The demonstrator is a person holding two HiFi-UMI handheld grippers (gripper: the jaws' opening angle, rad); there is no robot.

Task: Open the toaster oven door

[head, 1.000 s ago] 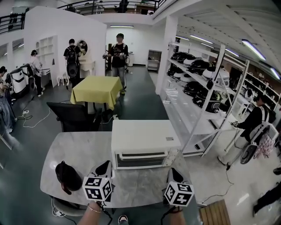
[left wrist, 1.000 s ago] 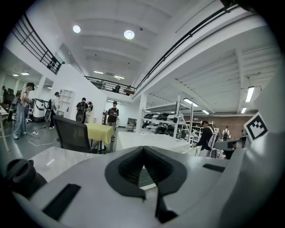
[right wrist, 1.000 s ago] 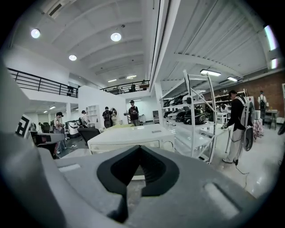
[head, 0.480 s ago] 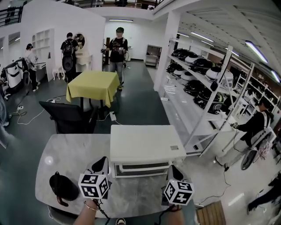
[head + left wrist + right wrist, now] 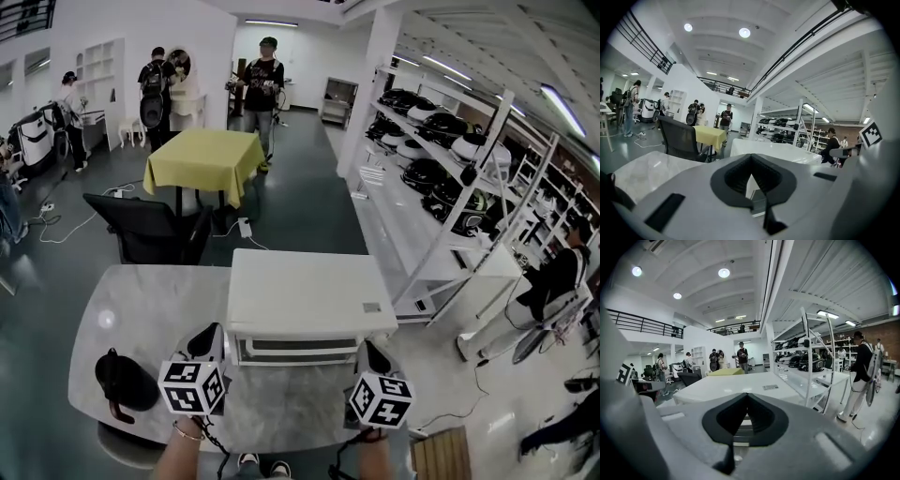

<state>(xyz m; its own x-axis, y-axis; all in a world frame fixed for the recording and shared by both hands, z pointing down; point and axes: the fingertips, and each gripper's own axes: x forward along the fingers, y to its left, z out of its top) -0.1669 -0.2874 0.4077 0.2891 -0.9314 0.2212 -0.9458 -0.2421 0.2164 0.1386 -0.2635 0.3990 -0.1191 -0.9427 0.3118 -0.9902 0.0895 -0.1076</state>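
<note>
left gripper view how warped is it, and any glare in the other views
Left gripper view: heavy fisheye inside a black round border, ceiling lights blown out. Right gripper view: same fisheye, shelf posts bowed. Head view: milder bending at the edges, a light reflected on the table, toaster oven top near-white.

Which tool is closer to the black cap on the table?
Left. The left tool is just right of the black cap; the right tool is much farther right.
</note>
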